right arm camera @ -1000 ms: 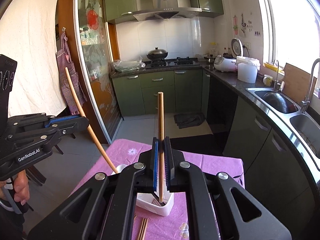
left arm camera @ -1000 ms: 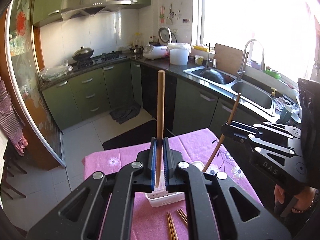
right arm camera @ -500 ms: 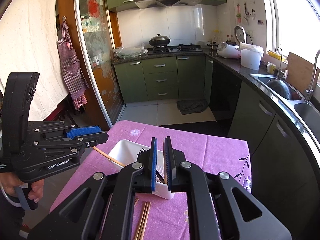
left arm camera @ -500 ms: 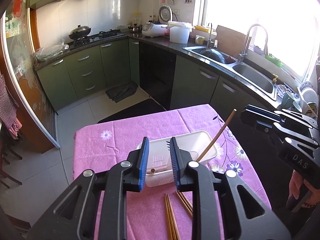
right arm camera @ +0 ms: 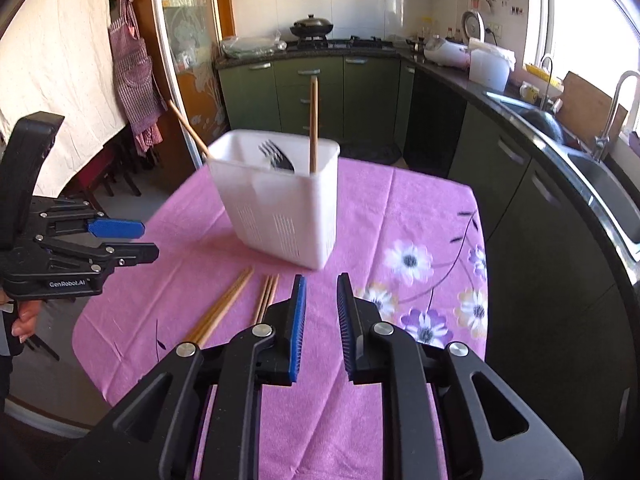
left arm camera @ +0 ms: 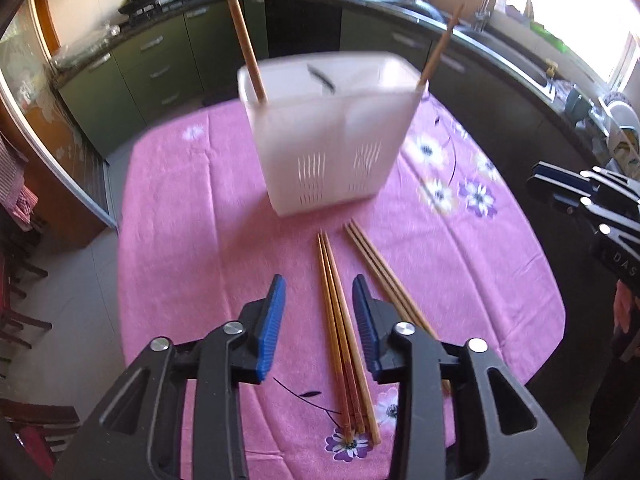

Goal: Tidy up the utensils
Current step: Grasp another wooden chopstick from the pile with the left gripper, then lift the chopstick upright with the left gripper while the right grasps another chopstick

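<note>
A white slotted utensil holder (left arm camera: 332,136) (right arm camera: 280,204) stands on the pink flowered tablecloth (left arm camera: 192,220). Two wooden chopsticks (left arm camera: 246,48) (right arm camera: 313,124) lean in it, one at each end, beside a dark fork (right arm camera: 278,158). Two bundles of loose chopsticks (left arm camera: 340,320) (right arm camera: 222,306) lie flat in front of the holder. My left gripper (left arm camera: 319,320) is open and empty, low over the nearer bundle, which runs between its jaws. My right gripper (right arm camera: 321,316) is open and empty, just right of the bundles. Each gripper shows in the other's view: the right (left arm camera: 580,196), the left (right arm camera: 120,240).
The tablecloth (right arm camera: 400,220) ends near the dark kitchen counter with a sink (right arm camera: 600,168) on the right. Green cabinets (right arm camera: 312,92) and a stove stand behind. A glass door and hanging apron (right arm camera: 132,64) are at the left.
Both grippers let go of their chopsticks, which now stand in the holder. Both opened, pulled back and dropped low toward the loose chopsticks on the cloth.
</note>
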Demonstrator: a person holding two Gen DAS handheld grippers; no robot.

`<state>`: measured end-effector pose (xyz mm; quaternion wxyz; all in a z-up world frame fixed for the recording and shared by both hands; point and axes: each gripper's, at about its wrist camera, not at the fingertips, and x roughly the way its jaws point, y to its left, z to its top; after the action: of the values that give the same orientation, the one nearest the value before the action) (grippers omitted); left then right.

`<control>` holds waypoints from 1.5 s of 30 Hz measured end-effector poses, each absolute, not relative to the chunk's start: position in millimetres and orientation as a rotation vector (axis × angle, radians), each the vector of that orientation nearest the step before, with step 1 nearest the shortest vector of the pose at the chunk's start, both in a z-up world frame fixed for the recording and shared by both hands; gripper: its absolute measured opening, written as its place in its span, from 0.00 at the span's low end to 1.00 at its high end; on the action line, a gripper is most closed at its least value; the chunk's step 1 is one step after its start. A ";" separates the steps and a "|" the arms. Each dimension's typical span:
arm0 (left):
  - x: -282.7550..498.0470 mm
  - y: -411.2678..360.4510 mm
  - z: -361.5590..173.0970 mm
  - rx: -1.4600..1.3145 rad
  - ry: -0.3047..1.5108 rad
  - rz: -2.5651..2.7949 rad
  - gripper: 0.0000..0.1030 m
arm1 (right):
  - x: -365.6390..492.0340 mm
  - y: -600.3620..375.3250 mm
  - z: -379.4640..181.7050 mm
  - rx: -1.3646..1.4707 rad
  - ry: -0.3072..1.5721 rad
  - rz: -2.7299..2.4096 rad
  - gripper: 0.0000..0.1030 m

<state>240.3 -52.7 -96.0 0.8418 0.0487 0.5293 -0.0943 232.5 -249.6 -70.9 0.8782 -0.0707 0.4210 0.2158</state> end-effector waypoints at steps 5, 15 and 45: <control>256.4 -58.8 -159.2 0.113 1.259 -0.186 0.21 | 233.0 -259.7 -105.3 -0.125 0.949 0.449 0.18; 276.6 -66.8 -187.9 0.152 1.322 -0.162 0.21 | 241.6 -265.9 -110.2 -0.096 0.967 0.455 0.24; 223.7 -60.0 -108.4 0.136 1.035 -0.152 0.06 | 252.4 -230.9 -123.6 -0.128 1.052 0.521 0.24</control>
<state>223.7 -60.0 -108.4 0.8641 0.0649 0.4938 -0.0726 252.4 -230.9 -123.6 0.8307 -0.0606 0.4960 0.2456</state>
